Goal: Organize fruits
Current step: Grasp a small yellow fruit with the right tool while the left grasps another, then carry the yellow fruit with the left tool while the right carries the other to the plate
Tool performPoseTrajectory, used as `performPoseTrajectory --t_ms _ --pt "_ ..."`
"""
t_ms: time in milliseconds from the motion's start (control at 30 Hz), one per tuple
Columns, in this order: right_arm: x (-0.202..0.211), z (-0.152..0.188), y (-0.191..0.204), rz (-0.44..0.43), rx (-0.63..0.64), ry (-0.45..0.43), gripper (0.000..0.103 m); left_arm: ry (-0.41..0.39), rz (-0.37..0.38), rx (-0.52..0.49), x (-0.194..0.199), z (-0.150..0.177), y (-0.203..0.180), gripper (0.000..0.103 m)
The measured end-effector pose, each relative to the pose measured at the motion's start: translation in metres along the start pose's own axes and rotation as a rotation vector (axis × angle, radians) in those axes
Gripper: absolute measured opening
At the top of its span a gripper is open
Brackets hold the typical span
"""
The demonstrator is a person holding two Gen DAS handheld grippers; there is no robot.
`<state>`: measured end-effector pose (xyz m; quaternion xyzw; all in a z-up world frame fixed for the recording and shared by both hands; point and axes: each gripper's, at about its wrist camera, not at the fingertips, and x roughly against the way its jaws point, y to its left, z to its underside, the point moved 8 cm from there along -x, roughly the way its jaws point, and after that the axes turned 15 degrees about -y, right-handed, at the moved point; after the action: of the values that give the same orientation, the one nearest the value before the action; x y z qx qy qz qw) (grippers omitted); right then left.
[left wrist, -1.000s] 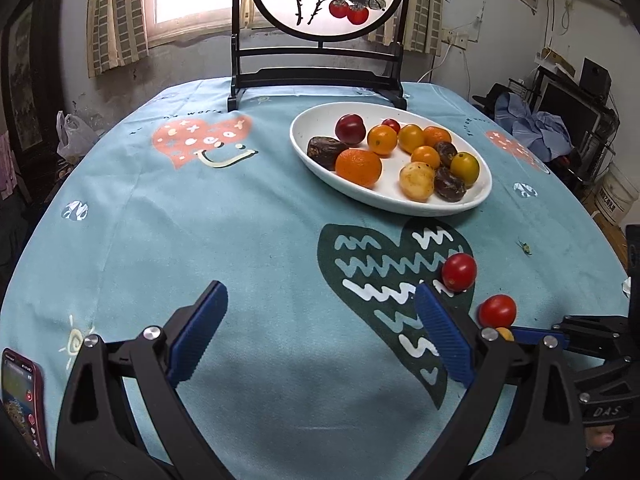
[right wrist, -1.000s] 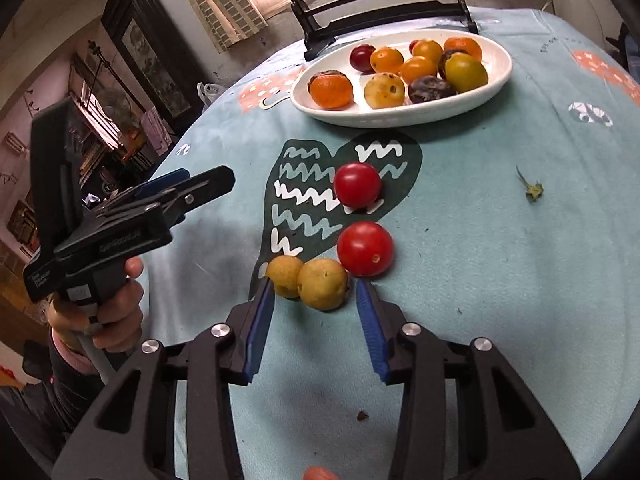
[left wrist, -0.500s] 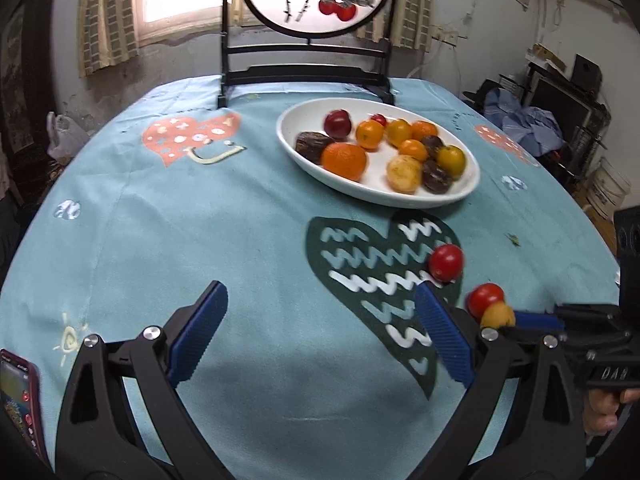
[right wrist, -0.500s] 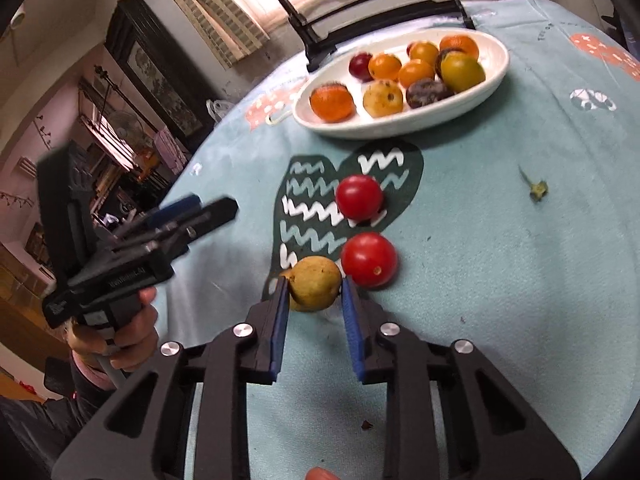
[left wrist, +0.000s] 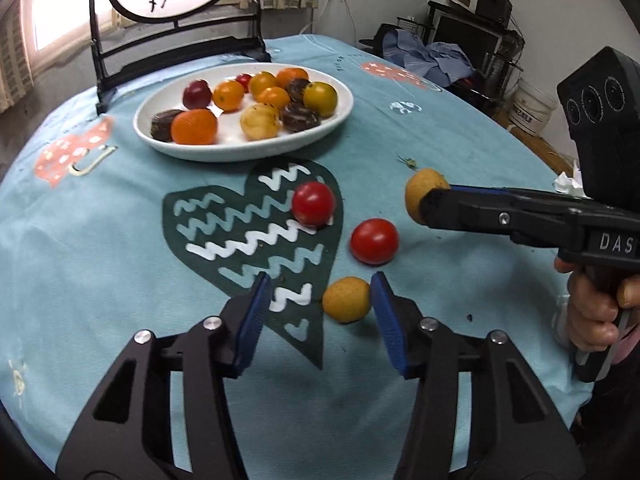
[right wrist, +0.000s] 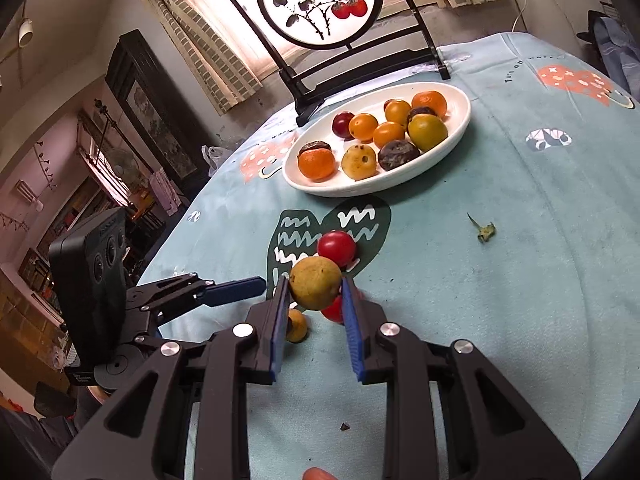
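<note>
My right gripper [right wrist: 314, 306] has clamped the yellow fruit [right wrist: 315, 288] and lifted it off the cloth; a second ago it sat beside its twin. My left gripper [left wrist: 318, 312], jaws wide, has swung in around the smaller yellow fruit [left wrist: 346, 299]. Two tomatoes [left wrist: 374, 241] wait at twelve o'clock; the plate [left wrist: 244, 148] lies beyond, so both loads can go there.

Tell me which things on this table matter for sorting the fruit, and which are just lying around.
Part of the job:
white plate of fruit
yellow fruit held in the right gripper
small yellow fruit between the open left gripper fingers
two red tomatoes

Just lying about:
round painted screen
green stem scrap
crumpled tissue
</note>
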<state>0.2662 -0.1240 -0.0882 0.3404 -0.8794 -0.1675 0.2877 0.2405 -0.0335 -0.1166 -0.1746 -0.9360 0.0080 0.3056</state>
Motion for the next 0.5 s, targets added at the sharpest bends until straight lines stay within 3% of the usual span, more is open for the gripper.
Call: performPoseTrajectory --t_ms 200,500 --pt "0.001 0.000 0.001 0.001 0.003 0.000 0.027 0.040 0.048 -0.023 -0.009 0.006 -0.016 0.046" --pt "-0.001 0.001 -0.001 0.033 0.022 0.002 0.027 0.069 0.040 0.016 -0.015 0.009 -0.012 0.031"
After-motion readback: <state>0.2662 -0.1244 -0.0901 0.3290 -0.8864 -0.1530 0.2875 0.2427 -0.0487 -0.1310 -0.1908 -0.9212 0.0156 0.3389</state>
